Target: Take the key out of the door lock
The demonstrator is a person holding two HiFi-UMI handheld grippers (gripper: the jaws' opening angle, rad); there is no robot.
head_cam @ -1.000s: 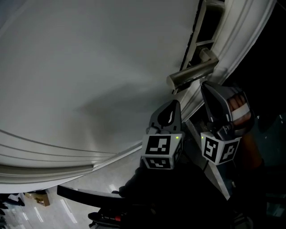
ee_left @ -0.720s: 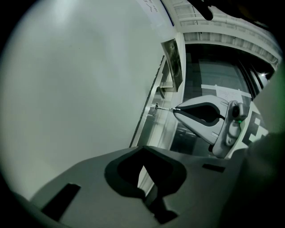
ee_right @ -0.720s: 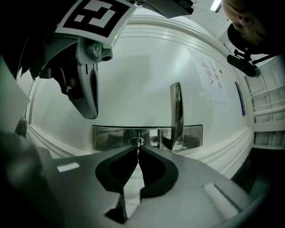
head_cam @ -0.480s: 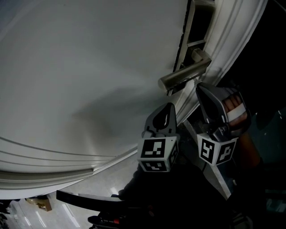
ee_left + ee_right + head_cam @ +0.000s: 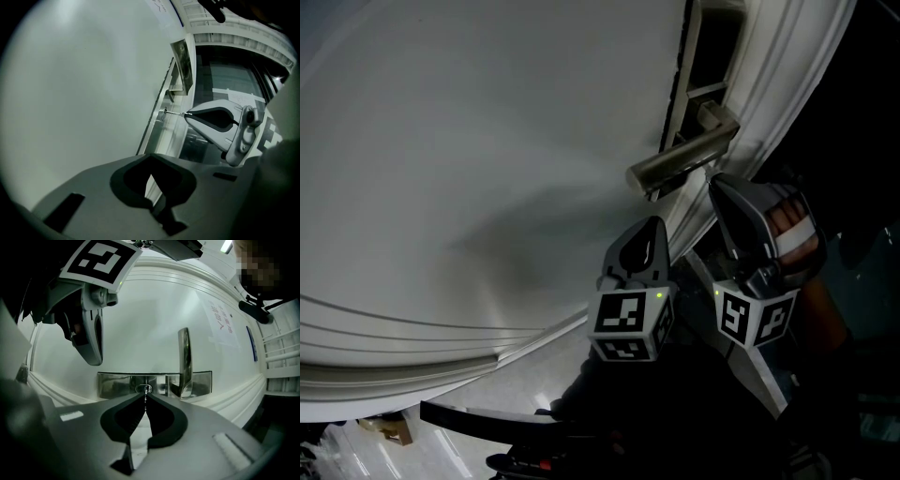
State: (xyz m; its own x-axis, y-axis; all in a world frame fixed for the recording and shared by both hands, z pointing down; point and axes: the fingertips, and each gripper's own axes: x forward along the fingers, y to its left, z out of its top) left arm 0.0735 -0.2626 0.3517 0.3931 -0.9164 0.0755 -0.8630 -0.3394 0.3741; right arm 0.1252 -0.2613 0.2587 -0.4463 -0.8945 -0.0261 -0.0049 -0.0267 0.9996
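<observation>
A thin metal key (image 5: 146,401) sticks out of the lock cylinder (image 5: 143,389) in a steel plate (image 5: 112,383) on the white door (image 5: 487,141). My right gripper (image 5: 146,397) is shut on the key's outer end, just below the lever handle (image 5: 680,159). From the left gripper view the key (image 5: 177,113) spans the short gap between the right gripper's tip and the door. My left gripper (image 5: 150,155) is shut on nothing and hangs beside the door, left of the right gripper (image 5: 719,183).
The lever handle (image 5: 184,359) stands right of the lock on the same plate. A paper notice (image 5: 222,322) hangs on the door. Raised mouldings (image 5: 441,328) run along the door. A hand (image 5: 797,225) holds the right gripper. Floor (image 5: 487,403) shows below.
In the head view the handle and both grippers have drifted slightly left. The right gripper's hold on the key looks unchanged.
</observation>
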